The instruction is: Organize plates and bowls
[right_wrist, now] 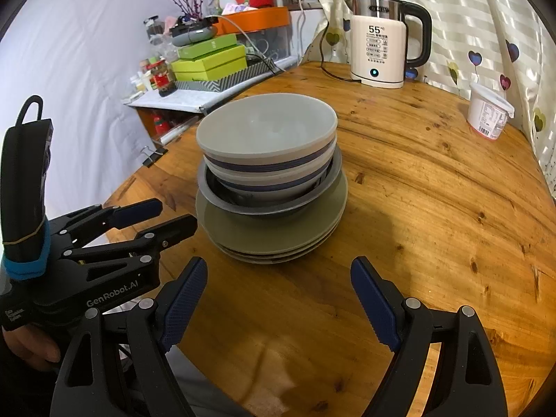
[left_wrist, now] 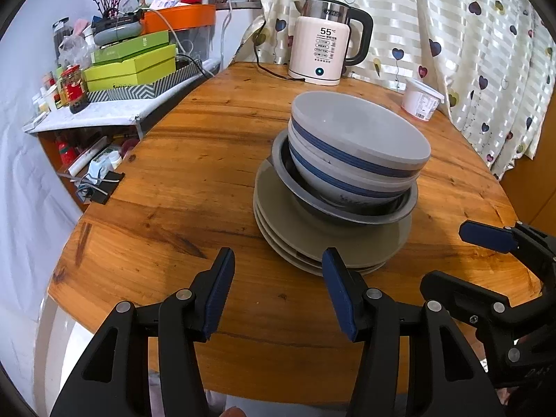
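One stack stands on the round wooden table [left_wrist: 173,208]. Grey plates [left_wrist: 333,243] lie at the bottom, a dark grey metal bowl [left_wrist: 347,208] sits on them, and two white bowls with blue bands [left_wrist: 358,146] are nested on top. The stack also shows in the right wrist view [right_wrist: 271,173]. My left gripper [left_wrist: 278,264] is open and empty, just in front of the plates' near edge. My right gripper [right_wrist: 278,274] is open and empty, in front of the stack. In the left wrist view the right gripper [left_wrist: 462,253] is at the stack's right.
A white electric kettle [left_wrist: 326,45] reading 55 stands at the table's far edge with its cord. A white plastic tub [left_wrist: 420,99] stands at the far right. A cluttered shelf with green boxes [left_wrist: 132,62] is at the left. A curtain [left_wrist: 469,34] hangs behind.
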Motion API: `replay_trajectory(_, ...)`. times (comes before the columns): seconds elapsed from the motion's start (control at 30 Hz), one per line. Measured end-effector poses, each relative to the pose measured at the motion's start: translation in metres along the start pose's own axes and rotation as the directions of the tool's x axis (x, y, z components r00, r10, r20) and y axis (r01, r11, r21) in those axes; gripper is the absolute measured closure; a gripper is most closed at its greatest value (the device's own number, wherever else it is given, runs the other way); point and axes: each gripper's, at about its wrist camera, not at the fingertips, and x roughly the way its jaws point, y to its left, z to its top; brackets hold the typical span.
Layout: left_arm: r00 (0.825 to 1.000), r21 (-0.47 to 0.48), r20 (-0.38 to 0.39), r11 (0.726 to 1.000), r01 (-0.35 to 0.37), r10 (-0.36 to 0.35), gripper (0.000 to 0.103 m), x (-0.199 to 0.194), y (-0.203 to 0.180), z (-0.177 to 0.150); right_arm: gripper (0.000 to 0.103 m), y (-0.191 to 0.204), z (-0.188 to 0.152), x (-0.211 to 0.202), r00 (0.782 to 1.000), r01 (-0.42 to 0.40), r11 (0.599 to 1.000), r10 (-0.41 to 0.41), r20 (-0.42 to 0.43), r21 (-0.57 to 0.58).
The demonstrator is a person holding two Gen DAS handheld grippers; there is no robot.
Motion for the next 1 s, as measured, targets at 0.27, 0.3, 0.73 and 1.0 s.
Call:
replay_trajectory(0.27, 1.0, 0.005, -0.006, 1.0, -0.013, 0.013, 0.05, -0.0018, -0.0011, -0.0017, 0.018, 0.0024, -0.0021, -0.0032, 1.0, 0.0, 1.0, 0.0, 0.004, -0.002)
replay_trajectory(0.3, 1.0, 0.011, -0.009, 1.0, -0.02, 0.02, 0.05, -0.002, -0.0026, -0.0018, 0.018, 0.0022, -0.0018, -0.0038, 1.0, 0.0, 1.0, 0.0, 0.005, -0.002)
replay_trajectory(0.73, 1.0, -0.002, -0.013, 1.0, 0.016, -0.016, 0.05, -0.0025, -0.0041, -0.0029, 0.018, 0.0026, -0.0019, -0.0051, 1.0, -0.002, 1.0, 0.002, 0.006, -0.002)
replay_trajectory(1.0, 1.0, 0.005, -0.02, 1.0, 0.015, -0.015, 0.05, -0.0003, -0.0056, -0.0027, 0.018, 0.003, -0.0016, -0.0062, 1.0, -0.002, 1.0, 0.002, 0.003, 0.0)
